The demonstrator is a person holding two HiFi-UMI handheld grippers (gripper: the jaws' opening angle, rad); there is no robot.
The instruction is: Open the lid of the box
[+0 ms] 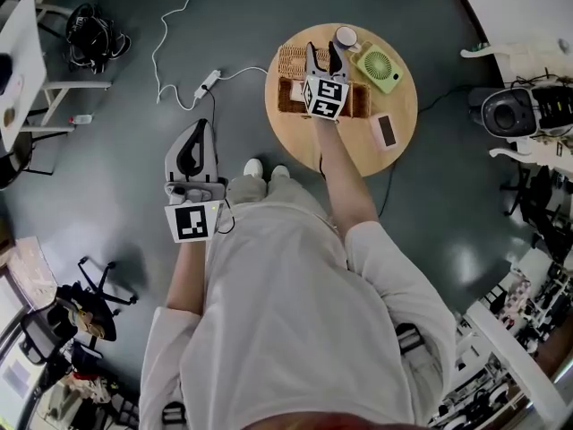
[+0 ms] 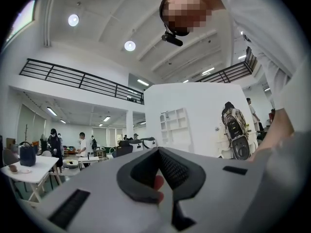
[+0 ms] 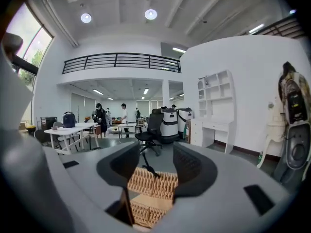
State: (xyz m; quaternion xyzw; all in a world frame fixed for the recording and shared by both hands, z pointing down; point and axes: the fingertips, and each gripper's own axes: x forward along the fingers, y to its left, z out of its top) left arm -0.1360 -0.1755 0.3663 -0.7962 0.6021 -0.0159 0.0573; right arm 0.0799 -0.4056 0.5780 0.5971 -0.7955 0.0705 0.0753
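A woven wicker box sits on the round wooden table. Its lighter wicker lid lies just behind it at the left. My right gripper hovers over the box, jaws open and nothing gripped. In the right gripper view the wicker lid with a thin black pull tab shows through the gap of the right gripper, and a plain tan panel lies below it. My left gripper is held over the floor, well left of the table. The left gripper has its jaws together.
On the table stand a green mini fan, a white round object and a pink flat device. A white power strip with a cable lies on the floor. My shoes stand by the table's near edge.
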